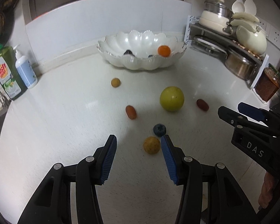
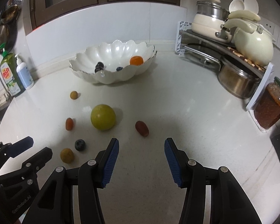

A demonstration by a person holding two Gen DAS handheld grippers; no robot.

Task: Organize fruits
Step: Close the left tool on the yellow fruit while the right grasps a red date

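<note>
While both grippers hang over the white counter (image 1: 65, 121), their blue pads stand apart and nothing is between them. The left gripper (image 1: 139, 140) has a small round yellow fruit (image 1: 152, 145) just in front of it, close to its right pad but not touching that I can tell. A dark blueberry (image 1: 159, 130) sits right behind the yellow fruit, nearly touching it. Farther back lies a big green fruit (image 1: 172, 98). A little orange tomato (image 1: 131, 112) lies to its left and a dark red tomato (image 1: 202, 104) lies to its right. Another small yellow fruit (image 1: 115, 82) sits alone, nearer the bowl. The white bowl (image 1: 140, 63) with a wavy rim stands at the back by the wall. Inside it are an orange fruit (image 1: 164, 51) and some dark berries (image 2: 99, 66). The right gripper (image 2: 141, 143) points at a bare part of the counter, and the dark red tomato is just beyond its left pad. A green soap bottle (image 1: 6, 72) and a white pump bottle (image 1: 26, 71) stand at the far left. Pots sit on a rack (image 1: 224, 43) at the far right, with a jar (image 2: 270, 108) beside it.
</note>
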